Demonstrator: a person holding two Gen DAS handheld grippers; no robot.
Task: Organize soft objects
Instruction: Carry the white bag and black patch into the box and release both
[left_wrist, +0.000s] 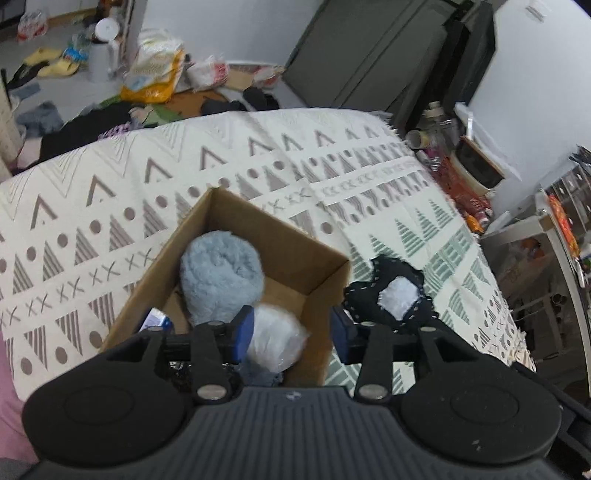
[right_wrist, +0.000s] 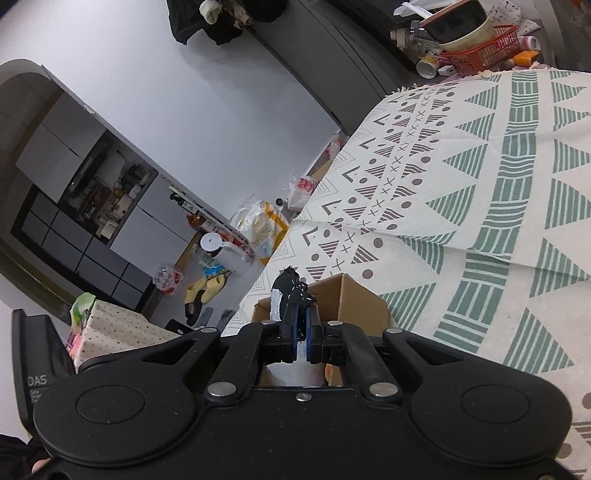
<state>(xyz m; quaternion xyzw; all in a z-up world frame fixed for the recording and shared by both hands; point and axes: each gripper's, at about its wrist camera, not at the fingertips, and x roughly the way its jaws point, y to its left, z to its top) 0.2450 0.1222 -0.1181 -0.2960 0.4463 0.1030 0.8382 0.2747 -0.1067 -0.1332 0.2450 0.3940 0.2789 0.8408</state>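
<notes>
The left gripper hangs with its blue pads well apart (nothing between them). The right gripper is closed, pads nearly together, pinching something dark.

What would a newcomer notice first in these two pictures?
The open cardboard box on the patterned blanket, with a fluffy pale blue ball inside. Just right of the box, the black and white soft item; the right gripper pinches it, while the left gripper is open over the box.

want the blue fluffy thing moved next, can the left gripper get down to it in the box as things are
Probably yes. The left gripper is open and empty, right above the open-topped cardboard box. The fluffy blue plush lies uncovered just ahead; only a white plastic-wrapped bundle sits nearer, beside it.
</notes>
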